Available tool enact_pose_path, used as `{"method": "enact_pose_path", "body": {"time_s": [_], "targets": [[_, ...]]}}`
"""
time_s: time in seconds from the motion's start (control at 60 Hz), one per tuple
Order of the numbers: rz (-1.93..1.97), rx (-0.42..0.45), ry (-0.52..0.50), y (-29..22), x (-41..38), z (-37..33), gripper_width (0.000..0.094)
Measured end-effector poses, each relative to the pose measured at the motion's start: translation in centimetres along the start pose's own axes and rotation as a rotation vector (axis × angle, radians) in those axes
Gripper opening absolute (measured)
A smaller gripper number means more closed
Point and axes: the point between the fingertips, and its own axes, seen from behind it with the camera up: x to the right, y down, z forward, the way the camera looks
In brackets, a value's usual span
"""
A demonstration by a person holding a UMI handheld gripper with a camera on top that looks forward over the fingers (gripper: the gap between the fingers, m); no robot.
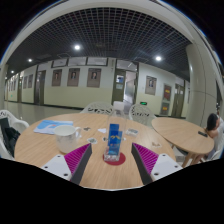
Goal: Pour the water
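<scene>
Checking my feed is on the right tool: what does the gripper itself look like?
The gripper has two dark, nearly black fingers, wide at the base and narrowing toward the tips. Each carries a magenta pad on its inner face. No cables, markings, hand or sleeve show.

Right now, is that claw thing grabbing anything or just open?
Gripper: open, holding nothing. The blue bottle stands on the round wooden table, just ahead of the fingers and in line with the gap between them.
</scene>
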Motion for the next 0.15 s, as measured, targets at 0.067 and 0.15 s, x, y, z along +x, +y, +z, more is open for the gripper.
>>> {"method": "enact_pose_path", "body": {"time_s": [0.067,0.15], "targets": [[0.036,-0.009,-0.015,-0.2,-0.7,-0.9,0.0852],[0.123,-0.055,-0.051,-0.5,-1.4,-2.6,0.0857]]}}
